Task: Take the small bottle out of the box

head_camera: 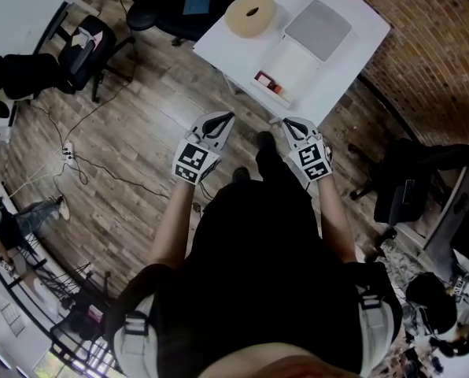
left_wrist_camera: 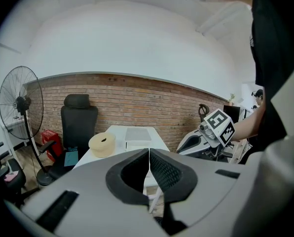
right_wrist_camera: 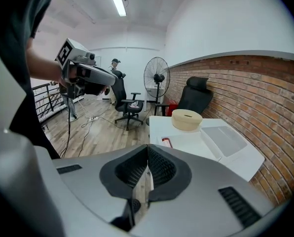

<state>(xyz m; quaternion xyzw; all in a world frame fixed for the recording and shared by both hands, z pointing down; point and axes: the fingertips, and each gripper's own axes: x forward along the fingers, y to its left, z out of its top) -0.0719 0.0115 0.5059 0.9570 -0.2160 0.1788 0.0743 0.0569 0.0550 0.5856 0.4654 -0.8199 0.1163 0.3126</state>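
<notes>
Small bottle (head_camera: 267,81) first: a little red-labelled thing with a dark end, sitting inside the open white box (head_camera: 301,57), down at the 7 o'clock corner of the tray. It looks to be lying on its side, though it is too small in the head view to be sure. The box sits on the white table (head_camera: 219,47), with its lid (head_camera: 319,28) at 1 o'clock from the tray and a beige tape roll (head_camera: 250,14) at 11 o'clock.

Now the grippers. The left gripper (left_wrist_camera: 149,156) has its jaws pressed together with nothing between them. Same story for the right gripper (right_wrist_camera: 148,156): pads meeting, no load. Both are held out in front of the person, side by side, well short of the table, which lies at 12 to 1 o'clock from them. So the reach has not begun, and the bottle is untouched.

How will it handle? My read: light, rigid, probably smooth-sided and round, so it could roll or squirt out of a pinch. The tray wall is close beside it, which leaves little room on that side. Best bet is to open the jaws well before arrival, come down from above, and close across the middle of the body, not on the cap end, with a gentle squeeze.
</notes>
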